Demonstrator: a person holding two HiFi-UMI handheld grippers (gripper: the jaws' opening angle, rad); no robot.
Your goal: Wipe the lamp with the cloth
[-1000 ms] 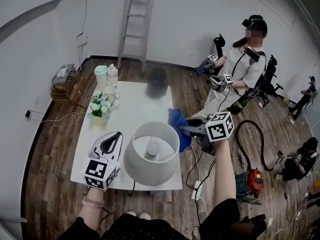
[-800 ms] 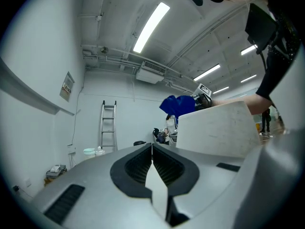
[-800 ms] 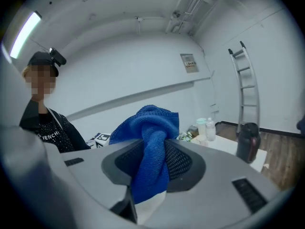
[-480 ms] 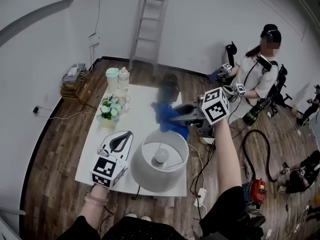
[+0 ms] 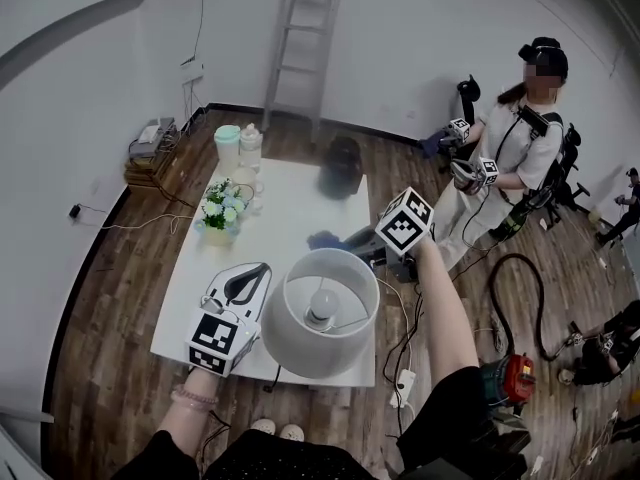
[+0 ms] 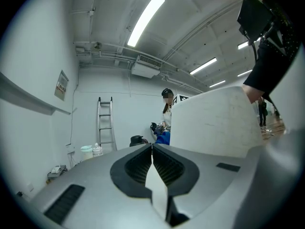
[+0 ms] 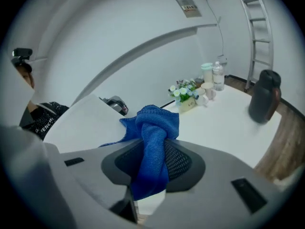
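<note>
In the head view, the lamp (image 5: 320, 313) stands on the near part of the white desk (image 5: 290, 203), with its white shade open to the top and the bulb visible inside. The left tool (image 5: 250, 276) is held just beside the shade, at its left, and points away from the person. The right tool (image 5: 350, 240) comes from the right, beyond the far rim of the shade, and the blue cloth (image 5: 322, 239) hangs out of its tip, close to that rim; whether the cloth touches the shade, I cannot tell. On the far left part of the desk there is a small pot of flowers (image 5: 222, 206), behind it two pale bottles (image 5: 238, 145), and at the far edge a dark jug (image 5: 341, 165). A ladder (image 5: 305, 38) leans on the wall, and another person (image 5: 510, 158) sits at the right. In the left gripper view, the jaws of the left tool are pressed together with nothing between them, and the shade fills the right side. In the right gripper view, the jaws of the right tool are clamped on the cloth, which bunches up above them, with the shade just at its left.
</note>
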